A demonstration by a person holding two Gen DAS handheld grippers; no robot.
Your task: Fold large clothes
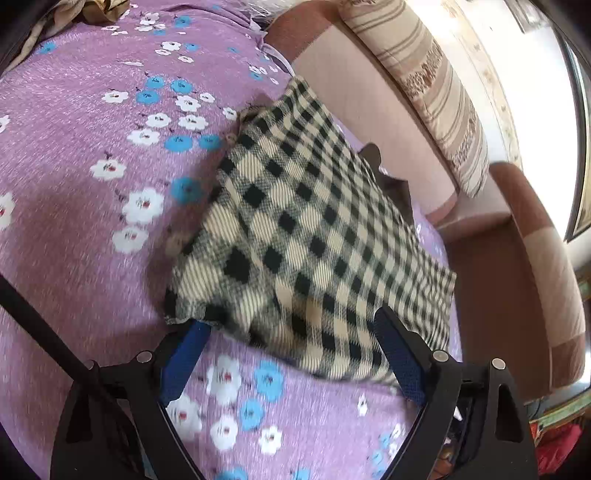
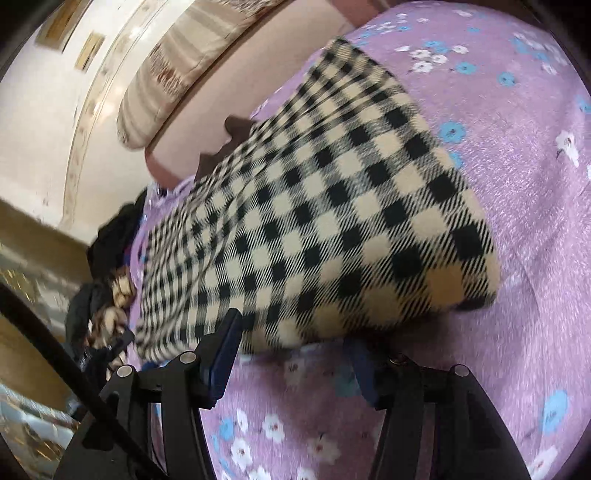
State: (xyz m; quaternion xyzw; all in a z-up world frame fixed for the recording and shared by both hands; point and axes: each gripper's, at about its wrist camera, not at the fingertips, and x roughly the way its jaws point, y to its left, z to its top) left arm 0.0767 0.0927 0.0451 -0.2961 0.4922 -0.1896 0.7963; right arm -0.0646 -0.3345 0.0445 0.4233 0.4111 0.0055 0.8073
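Note:
A folded black-and-cream checked garment (image 1: 303, 229) lies on a purple flowered bedspread (image 1: 74, 155). My left gripper (image 1: 291, 332) is open, its blue-padded fingers (image 1: 184, 354) spread at the garment's near edge, which lies between them. In the right wrist view the same garment (image 2: 317, 206) fills the middle. My right gripper (image 2: 295, 343) is open, its left finger (image 2: 225, 347) at the garment's near edge and the right finger blurred just under that edge.
A pink and brown padded headboard (image 1: 369, 96) with a striped pillow (image 1: 436, 96) runs along the far side of the bed. Dark clothes (image 2: 107, 266) are heaped past the bed's edge. More cloth (image 1: 92, 11) lies at the far corner.

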